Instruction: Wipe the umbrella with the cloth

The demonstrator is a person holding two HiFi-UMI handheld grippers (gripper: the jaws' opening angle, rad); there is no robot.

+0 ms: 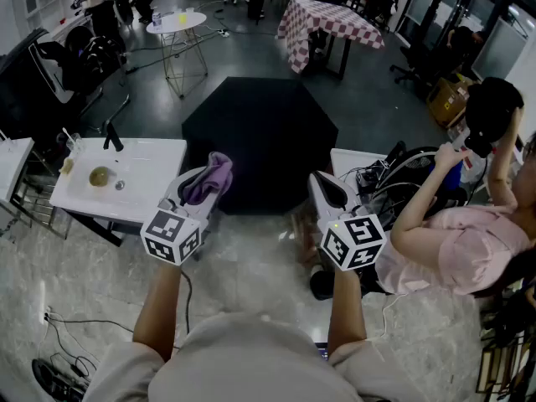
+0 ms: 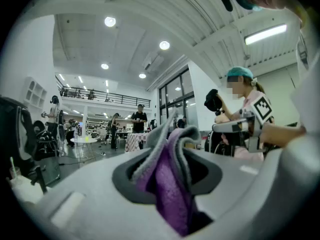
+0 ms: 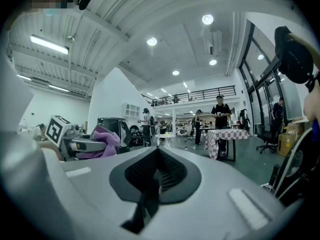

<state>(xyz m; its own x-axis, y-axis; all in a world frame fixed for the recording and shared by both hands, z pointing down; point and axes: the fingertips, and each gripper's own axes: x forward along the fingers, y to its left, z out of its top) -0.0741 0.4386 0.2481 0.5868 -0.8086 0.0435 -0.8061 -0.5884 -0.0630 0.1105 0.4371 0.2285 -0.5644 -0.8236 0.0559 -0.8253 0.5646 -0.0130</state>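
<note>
At the far left a white bench [image 1: 151, 162] is seen. Just off its right edge the left gripper [image 1: 201, 184] is held level. Its jaws are clamped on a purple cloth [image 1: 214, 174], which is bunched up and pokes out past the tips. In the left gripper view the gap between the jaws is filled by that cloth.

Straight ahead, in the middle, the black umbrella [image 1: 260, 136] is spread open on the dark floor [image 1: 251, 57], canopy up. In the head view its near rim is overlapped by both grippers.

Further right, the right gripper [image 1: 328, 189] is held level too. Its jaws are pressed together, and nothing is caught between them.

At the far right a person [image 1: 452, 241] in pink is seen, with a black object held up in the hands.
</note>
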